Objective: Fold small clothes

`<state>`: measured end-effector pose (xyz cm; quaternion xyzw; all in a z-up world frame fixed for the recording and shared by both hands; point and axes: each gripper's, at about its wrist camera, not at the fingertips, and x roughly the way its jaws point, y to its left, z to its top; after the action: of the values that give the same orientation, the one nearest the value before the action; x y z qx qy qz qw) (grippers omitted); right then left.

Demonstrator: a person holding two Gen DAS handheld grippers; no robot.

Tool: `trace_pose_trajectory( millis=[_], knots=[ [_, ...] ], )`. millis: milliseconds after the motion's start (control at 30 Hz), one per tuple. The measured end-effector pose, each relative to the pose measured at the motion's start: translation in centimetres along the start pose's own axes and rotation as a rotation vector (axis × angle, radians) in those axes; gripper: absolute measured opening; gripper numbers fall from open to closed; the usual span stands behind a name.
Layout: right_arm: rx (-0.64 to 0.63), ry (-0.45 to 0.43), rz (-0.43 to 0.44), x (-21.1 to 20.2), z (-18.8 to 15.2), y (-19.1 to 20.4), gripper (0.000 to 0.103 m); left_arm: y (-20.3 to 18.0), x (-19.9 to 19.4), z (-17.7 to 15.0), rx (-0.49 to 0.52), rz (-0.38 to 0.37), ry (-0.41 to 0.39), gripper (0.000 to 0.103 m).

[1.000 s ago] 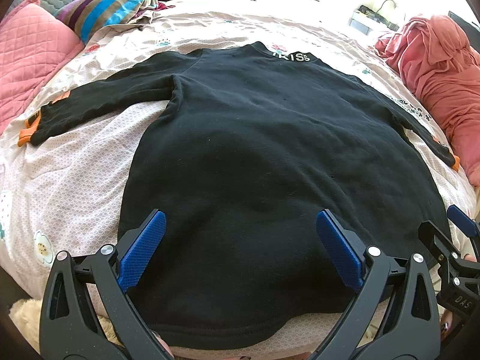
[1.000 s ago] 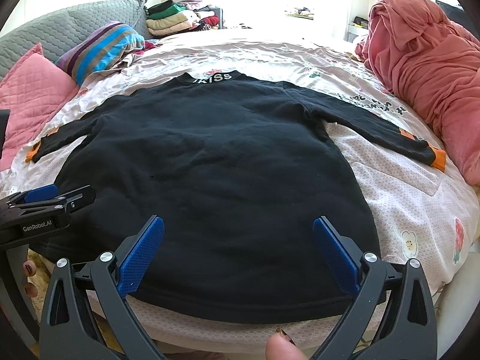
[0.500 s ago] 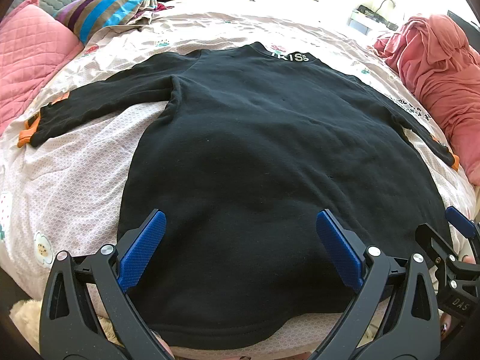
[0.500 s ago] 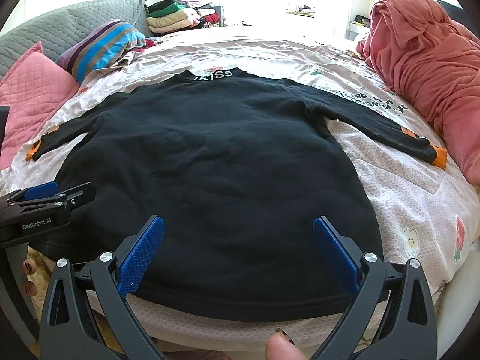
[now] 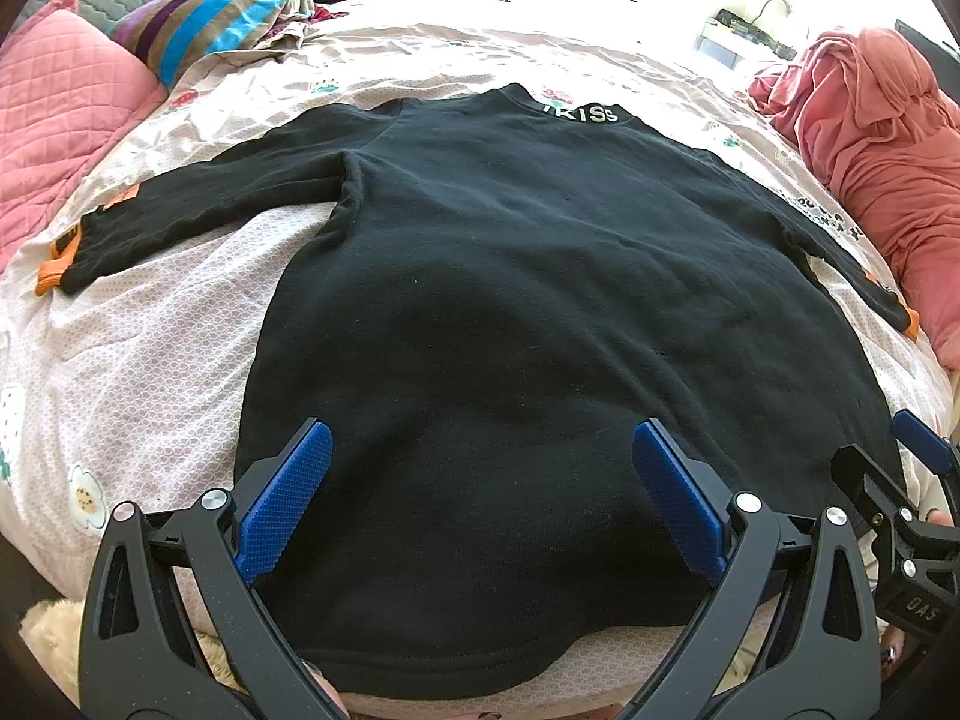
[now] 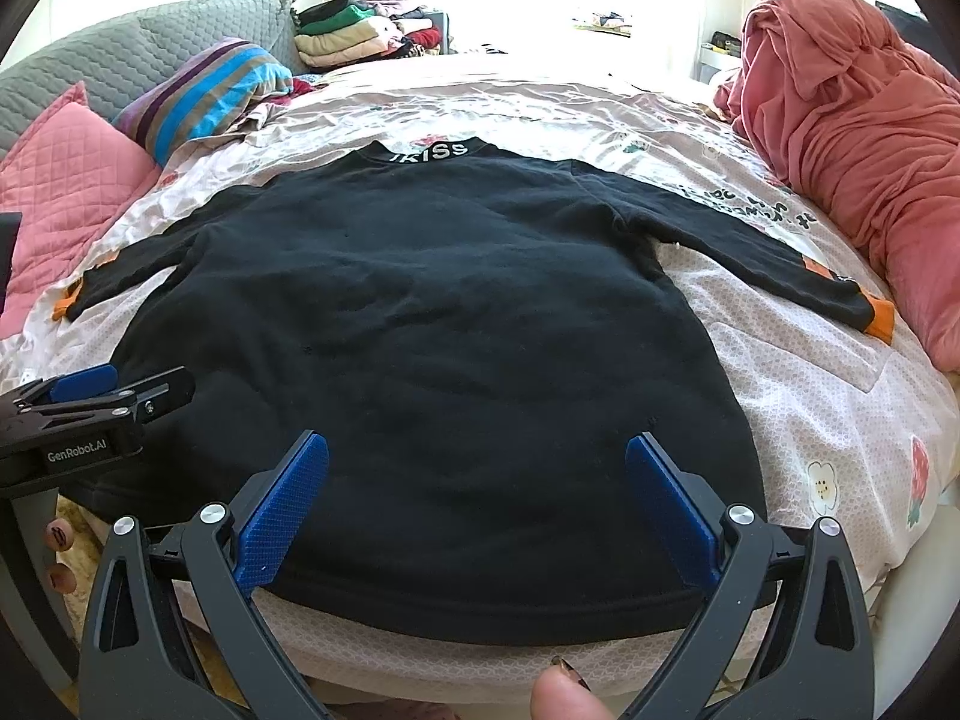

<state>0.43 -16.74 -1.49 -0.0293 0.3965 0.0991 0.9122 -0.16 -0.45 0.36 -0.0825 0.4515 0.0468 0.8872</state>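
Floral bedspread [image 5: 150, 372] bears a flat black sweatshirt [image 5: 510, 360]; both grippers' jaws gape wide, holding nothing.

One black sweater [image 5: 540, 330], two tongs (both spread), two pillows [image 6: 66, 180].

The sweater [image 5: 510, 312] lies flat on the bed [image 5: 150, 360], hem near, collar far, one sleeve out to each side. Two pillows [image 6: 66, 180] lie at far left, a stack of clothes [image 6: 354, 36] behind them. A bundled blanket [image 6: 858, 138] lies at the right.
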Motion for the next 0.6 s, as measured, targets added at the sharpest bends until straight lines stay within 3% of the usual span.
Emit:
trace_pose_trajectory(
  millis=[600],
  knots=[
    [0.012,-0.014,0.014,0.7,1.3,-0.4,0.099,0.0,0.2,1.6,-0.001,-0.003,0.027,0.094]
  ],
)
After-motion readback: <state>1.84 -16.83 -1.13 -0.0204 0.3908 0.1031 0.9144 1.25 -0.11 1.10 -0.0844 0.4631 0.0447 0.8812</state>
